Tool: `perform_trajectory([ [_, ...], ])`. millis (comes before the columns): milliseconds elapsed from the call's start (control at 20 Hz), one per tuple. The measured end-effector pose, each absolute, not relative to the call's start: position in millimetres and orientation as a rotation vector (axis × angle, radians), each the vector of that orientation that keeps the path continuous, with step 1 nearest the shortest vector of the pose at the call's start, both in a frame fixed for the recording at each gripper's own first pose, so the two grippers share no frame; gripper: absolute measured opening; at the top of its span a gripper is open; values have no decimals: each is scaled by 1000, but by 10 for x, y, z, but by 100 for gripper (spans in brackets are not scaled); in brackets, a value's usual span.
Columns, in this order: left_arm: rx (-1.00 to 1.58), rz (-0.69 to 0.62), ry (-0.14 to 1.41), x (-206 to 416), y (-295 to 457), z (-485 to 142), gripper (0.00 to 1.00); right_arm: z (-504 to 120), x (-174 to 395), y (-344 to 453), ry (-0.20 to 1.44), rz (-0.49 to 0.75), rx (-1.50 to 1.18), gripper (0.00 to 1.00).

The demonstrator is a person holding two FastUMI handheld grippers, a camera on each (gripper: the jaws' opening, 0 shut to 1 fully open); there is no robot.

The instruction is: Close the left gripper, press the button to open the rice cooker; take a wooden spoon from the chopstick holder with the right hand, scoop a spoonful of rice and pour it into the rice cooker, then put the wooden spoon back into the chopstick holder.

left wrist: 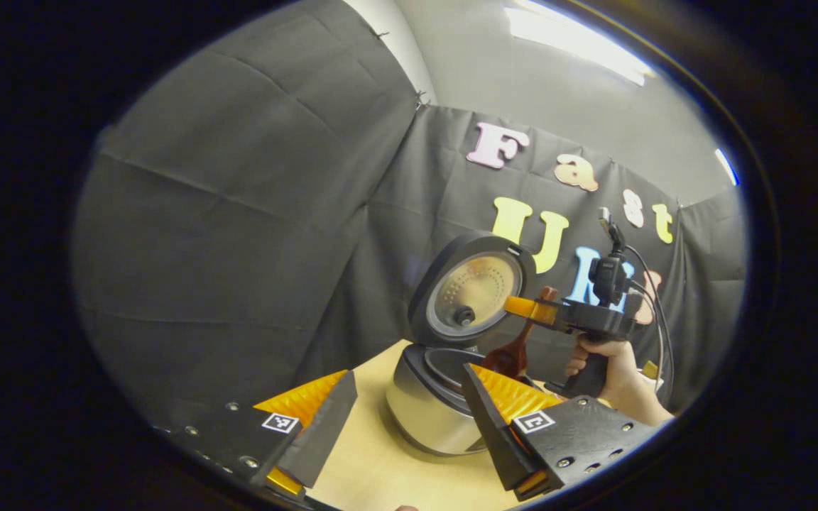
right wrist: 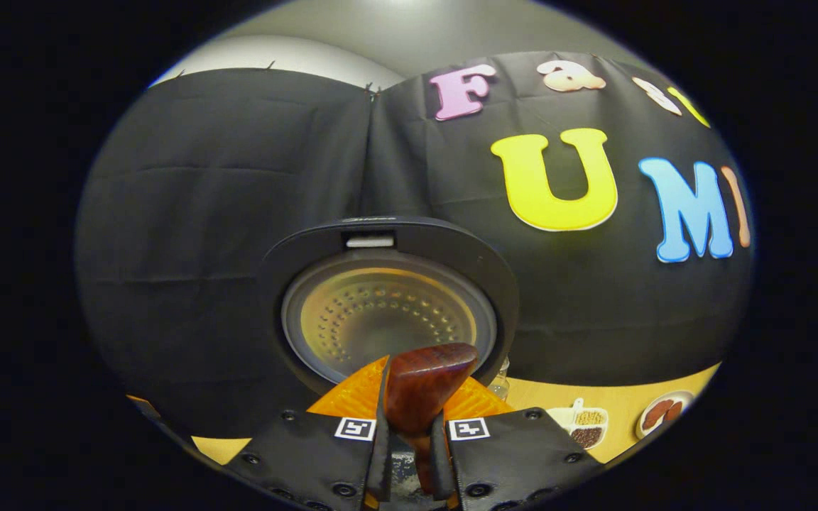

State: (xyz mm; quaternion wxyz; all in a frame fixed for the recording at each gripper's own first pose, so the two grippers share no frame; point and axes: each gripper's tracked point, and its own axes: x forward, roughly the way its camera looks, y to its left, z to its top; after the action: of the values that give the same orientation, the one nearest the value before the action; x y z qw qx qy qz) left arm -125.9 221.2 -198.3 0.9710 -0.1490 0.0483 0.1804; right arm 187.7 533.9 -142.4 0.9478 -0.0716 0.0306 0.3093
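The rice cooker point(left wrist: 437, 397) is standing on the wooden table point(left wrist: 380, 461) with its lid point(left wrist: 471, 291) swung fully up, so the button press looks done. In the left gripper view the left claw point(left wrist: 409, 419) is hanging near the cooker with its fingers spread wide and nothing between them.

Beyond the cooker, a hand point(left wrist: 611, 365) is holding the right claw point(left wrist: 526, 309) level above the open pot, and the wooden spoon point(left wrist: 515, 348) is hanging from it, bowl end down over the cooker's mouth. In the right gripper view the right claw point(right wrist: 409, 454) is pinched narrow on the spoon's handle point(right wrist: 424, 387), both fingers pressing its sides, with the handle's rounded end standing up in front of the lid's perforated inner plate point(right wrist: 388, 316).

The spoon is probably light, stiff and smooth-finished, so it could swivel in a two-point pinch; gripping on the flat sides of the handle, as here, seems soundest. Whether rice is in the bowl cannot be told. Small dishes point(right wrist: 583, 422) of grain are sitting on the table to the right.
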Motion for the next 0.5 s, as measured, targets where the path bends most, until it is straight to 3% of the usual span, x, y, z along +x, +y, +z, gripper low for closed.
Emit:
perform_trajectory([
  [500, -290, 336, 87, -1212, 2088, -1882, 93, -1375, 1679, 5449, -49, 667, -404, 23],
])
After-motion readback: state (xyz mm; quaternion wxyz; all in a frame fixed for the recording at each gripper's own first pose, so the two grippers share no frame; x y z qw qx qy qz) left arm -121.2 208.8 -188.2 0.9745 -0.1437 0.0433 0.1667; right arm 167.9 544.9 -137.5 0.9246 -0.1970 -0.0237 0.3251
